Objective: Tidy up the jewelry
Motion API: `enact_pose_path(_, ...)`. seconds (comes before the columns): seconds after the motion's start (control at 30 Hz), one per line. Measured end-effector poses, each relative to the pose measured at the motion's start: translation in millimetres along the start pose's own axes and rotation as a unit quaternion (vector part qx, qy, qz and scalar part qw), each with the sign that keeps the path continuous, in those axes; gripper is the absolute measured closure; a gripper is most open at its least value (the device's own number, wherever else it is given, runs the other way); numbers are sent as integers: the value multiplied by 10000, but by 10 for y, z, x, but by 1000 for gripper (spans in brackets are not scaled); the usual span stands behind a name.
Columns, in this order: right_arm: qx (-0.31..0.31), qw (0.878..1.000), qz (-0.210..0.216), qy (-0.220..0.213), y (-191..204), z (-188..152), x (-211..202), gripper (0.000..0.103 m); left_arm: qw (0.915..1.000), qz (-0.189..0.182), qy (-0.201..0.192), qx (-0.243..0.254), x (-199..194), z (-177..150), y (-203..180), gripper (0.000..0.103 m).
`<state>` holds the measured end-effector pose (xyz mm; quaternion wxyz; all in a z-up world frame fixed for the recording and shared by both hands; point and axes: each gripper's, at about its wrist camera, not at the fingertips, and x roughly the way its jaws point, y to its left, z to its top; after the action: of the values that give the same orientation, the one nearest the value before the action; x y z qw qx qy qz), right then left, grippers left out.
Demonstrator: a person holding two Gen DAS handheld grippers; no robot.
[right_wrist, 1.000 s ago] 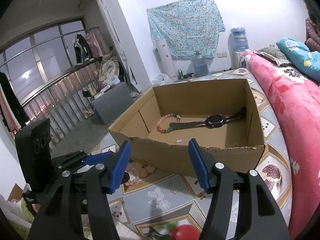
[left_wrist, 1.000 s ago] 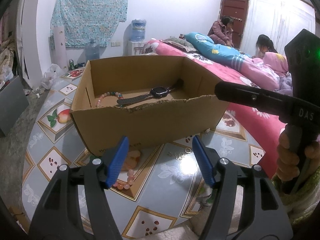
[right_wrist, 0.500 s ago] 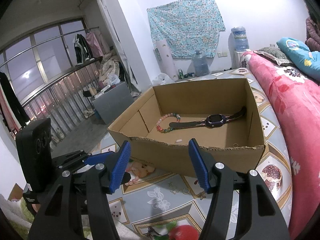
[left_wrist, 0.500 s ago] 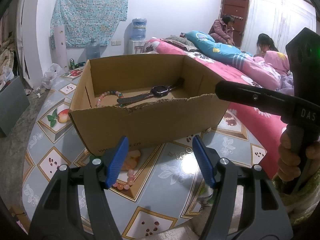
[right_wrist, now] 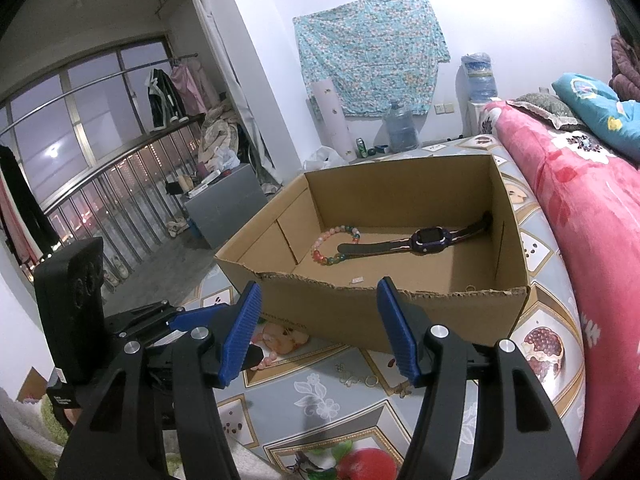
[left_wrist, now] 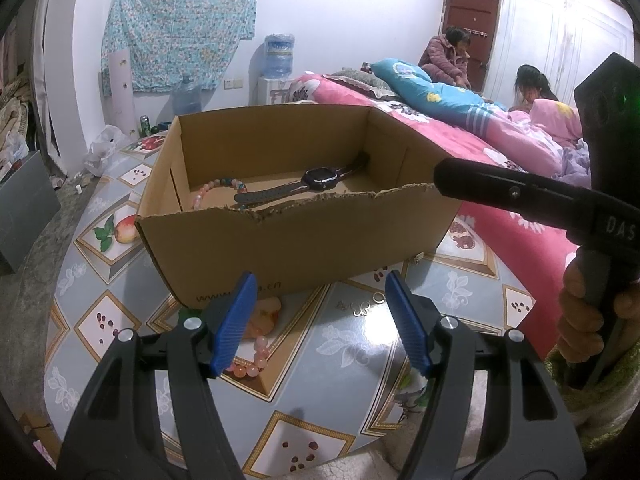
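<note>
Cardboard box (right_wrist: pixel 400 316) holding watch (right_wrist: pixel 424 239) and bead bracelet (right_wrist: pixel 332 246), pink beads (left_wrist: pixel 256 358) half-hidden outside, left gripper (left_wrist: pixel 320 324) and right gripper (right_wrist: pixel 318 330) open, empty.

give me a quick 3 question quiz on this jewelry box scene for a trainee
1. True or false: the dark smartwatch lies inside the brown cardboard box.
2. Where is the pink bead bracelet?
A. in the box
B. on the patterned tablecloth in front of the box
C. held by a gripper
3. Fill in: the left gripper and the right gripper both hold ____.

Key: 1 true; 2 B; 3 nothing, both stand open.
</note>
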<state>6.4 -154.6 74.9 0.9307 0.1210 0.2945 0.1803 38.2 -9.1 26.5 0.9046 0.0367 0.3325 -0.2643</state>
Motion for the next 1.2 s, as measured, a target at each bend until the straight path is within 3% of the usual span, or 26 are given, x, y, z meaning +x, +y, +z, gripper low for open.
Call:
enact_pose_path(0.87,34,10000,-60,10,-38,-46,5,44,10000,35,70,-12,63,-102,50,39)
enact_pose_path(1.0,19,9998,-188,101,-114,-136,-14,44,9999,70,126,16,109,-123,52,39)
enact_pose_path(1.2,97,9975,-395,585,-340,-529,-38,44,9996,3,252,93,223,-147,-36,39)
